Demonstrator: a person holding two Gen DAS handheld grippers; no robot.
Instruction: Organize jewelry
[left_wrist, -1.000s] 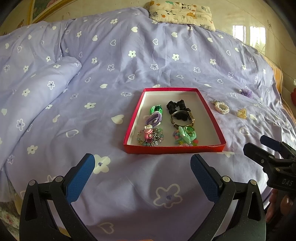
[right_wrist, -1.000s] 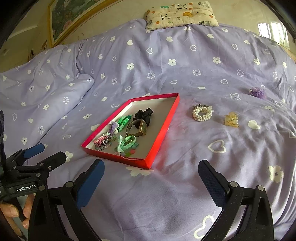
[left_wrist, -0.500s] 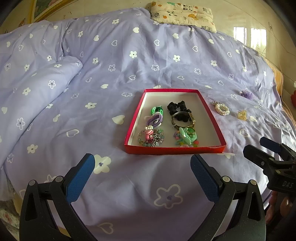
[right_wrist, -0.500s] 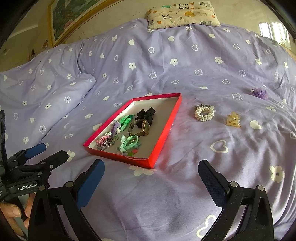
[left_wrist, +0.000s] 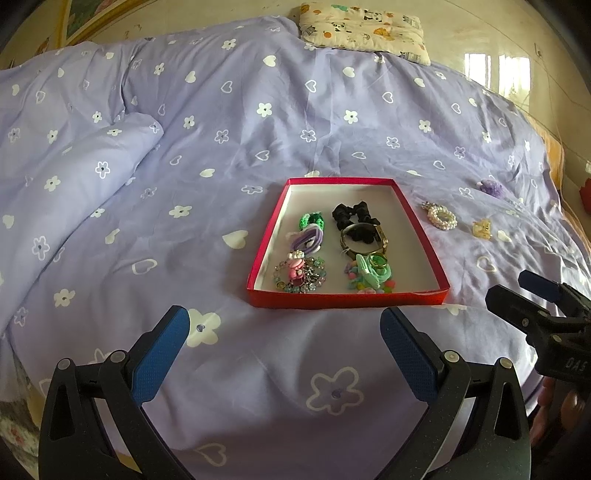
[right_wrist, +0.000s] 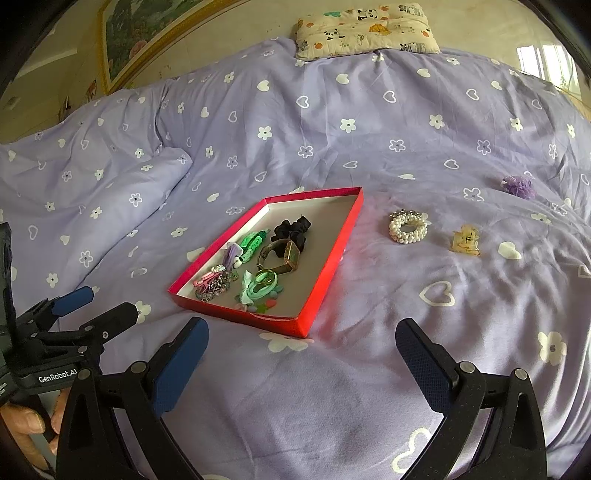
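Observation:
A red tray (left_wrist: 347, 300) (right_wrist: 328, 269) lies on the purple bedspread and holds several pieces: a black scrunchie (left_wrist: 350, 215), a watch (left_wrist: 364, 240), green and purple hair ties, a bead bracelet. To its right on the cover lie a pearl bracelet (left_wrist: 442, 218) (right_wrist: 407, 226), a yellow hair claw (left_wrist: 483, 228) (right_wrist: 466, 240) and a purple scrunchie (left_wrist: 493, 187) (right_wrist: 518, 186). My left gripper (left_wrist: 284, 349) is open and empty in front of the tray. My right gripper (right_wrist: 301, 360) is open and empty, near the tray's front right corner.
A folded ridge of duvet (left_wrist: 74, 177) rises at the left. A patterned pillow (left_wrist: 364, 29) lies at the far edge by the wall. The bed's right edge (left_wrist: 561, 177) drops off beyond the purple scrunchie.
Both grippers have drawn back and lifted slightly, so the tray and loose jewelry sit a little lower in each view. Both stay open and empty.

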